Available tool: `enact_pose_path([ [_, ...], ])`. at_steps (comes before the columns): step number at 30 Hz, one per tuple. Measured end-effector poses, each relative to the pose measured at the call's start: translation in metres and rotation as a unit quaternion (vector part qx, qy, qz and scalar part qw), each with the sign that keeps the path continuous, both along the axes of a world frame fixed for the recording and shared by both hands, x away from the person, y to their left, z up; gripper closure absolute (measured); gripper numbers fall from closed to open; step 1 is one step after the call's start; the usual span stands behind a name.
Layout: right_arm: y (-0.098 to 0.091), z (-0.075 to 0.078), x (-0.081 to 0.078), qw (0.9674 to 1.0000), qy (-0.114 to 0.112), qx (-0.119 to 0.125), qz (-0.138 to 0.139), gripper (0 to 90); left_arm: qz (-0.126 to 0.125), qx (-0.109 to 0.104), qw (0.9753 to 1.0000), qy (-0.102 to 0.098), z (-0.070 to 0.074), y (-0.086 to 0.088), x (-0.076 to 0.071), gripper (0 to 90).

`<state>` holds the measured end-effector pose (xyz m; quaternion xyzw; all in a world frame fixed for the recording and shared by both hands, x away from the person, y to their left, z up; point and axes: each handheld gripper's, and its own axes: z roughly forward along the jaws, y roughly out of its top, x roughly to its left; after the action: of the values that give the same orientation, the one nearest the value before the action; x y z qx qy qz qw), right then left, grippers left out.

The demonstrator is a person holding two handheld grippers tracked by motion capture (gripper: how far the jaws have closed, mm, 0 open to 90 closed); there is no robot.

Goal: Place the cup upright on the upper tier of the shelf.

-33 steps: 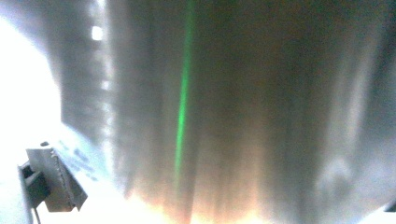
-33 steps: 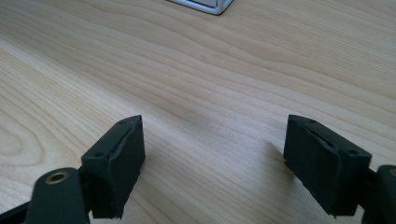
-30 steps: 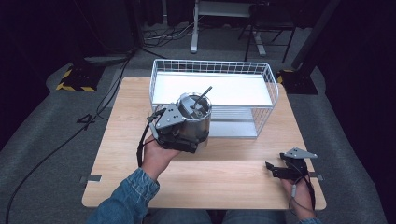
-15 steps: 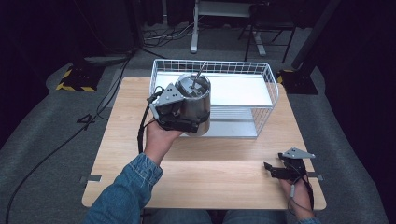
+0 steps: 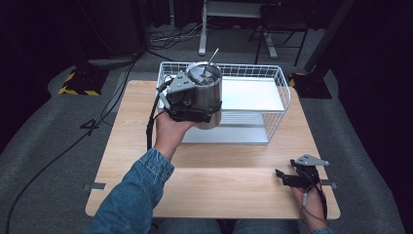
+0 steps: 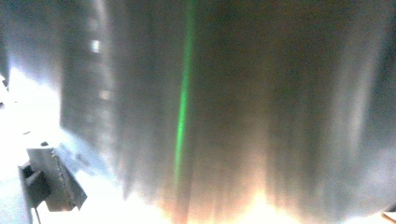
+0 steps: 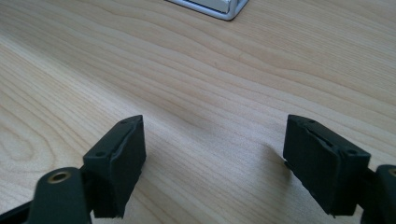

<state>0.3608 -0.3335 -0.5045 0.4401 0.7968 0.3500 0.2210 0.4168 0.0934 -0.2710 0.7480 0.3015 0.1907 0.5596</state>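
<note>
Presently, the jaws of the left gripper (image 5: 195,100) are closed against a steel canister (image 5: 207,92), which is held upright and clear of the surface (image 5: 146,146), at the near left corner of a white wire basket (image 5: 272,78). A thin rod (image 5: 212,56) is seen projecting from the canister's open top. In the left gripper view, the brushed metal wall of the canister (image 6: 233,102) is pressed close to the camera. The jaws of the right gripper (image 7: 212,158) are spread wide with nothing between them, and are kept low over the bare wood near the right front corner, well apart from the basket.
</note>
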Motion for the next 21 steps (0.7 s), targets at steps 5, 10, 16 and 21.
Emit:
enact_pose_path([
  [5,0.001,0.0,-0.001,1.0,-0.005,-0.004,0.002,22.9,0.023,0.008,0.9997,-0.003,0.007,-0.004,0.012,3.1],
  [10,0.0,0.0,-0.001,1.0,-0.002,0.0,0.003,23.2,0.041,0.014,0.9991,0.0,0.013,-0.007,0.026,3.2],
  [16,0.0,0.0,0.0,1.0,-0.001,0.002,0.004,23.6,0.055,0.008,0.9984,0.005,0.019,-0.016,0.044,3.2],
  [21,0.0,0.0,-0.001,1.0,-0.001,0.001,0.007,24.2,0.078,0.005,0.9968,0.019,0.022,-0.023,0.058,3.2],
])
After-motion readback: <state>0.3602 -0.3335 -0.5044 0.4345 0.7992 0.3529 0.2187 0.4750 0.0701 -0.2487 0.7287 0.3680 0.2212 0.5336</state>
